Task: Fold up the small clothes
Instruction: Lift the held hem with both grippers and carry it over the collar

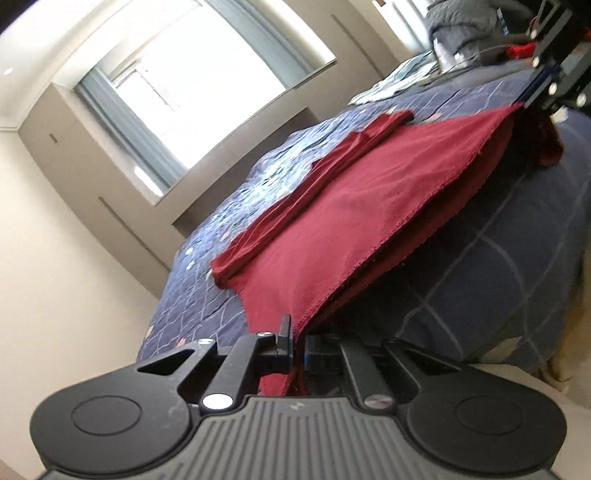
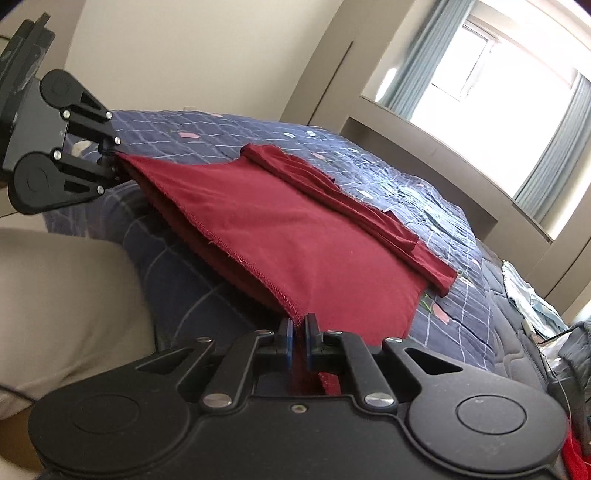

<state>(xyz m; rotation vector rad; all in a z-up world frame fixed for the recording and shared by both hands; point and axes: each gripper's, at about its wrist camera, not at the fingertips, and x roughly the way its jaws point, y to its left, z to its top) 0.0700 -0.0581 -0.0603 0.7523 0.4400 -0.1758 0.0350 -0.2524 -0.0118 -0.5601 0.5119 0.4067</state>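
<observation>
A dark red garment (image 1: 351, 206) (image 2: 295, 236) lies on a navy quilted bed (image 1: 207, 273) (image 2: 443, 206), with a folded sleeve (image 1: 314, 184) (image 2: 351, 199) laid along its far side. Its near hem is lifted off the quilt and stretched between both grippers. My left gripper (image 1: 295, 332) is shut on one hem corner, and the cloth runs out from between its fingers. In the right wrist view the left gripper (image 2: 114, 162) shows at the upper left. My right gripper (image 2: 299, 325) is shut on the other hem corner; the left wrist view shows it (image 1: 524, 107) at the upper right.
The near edge of the bed curves down under the raised hem. Light patterned clothes (image 1: 399, 81) (image 2: 532, 299) and a grey quilted garment (image 1: 454, 22) lie further along the bed. A bright window (image 1: 192, 85) (image 2: 491, 62) fills the wall behind the bed. A beige surface (image 2: 66, 295) sits beside the bed.
</observation>
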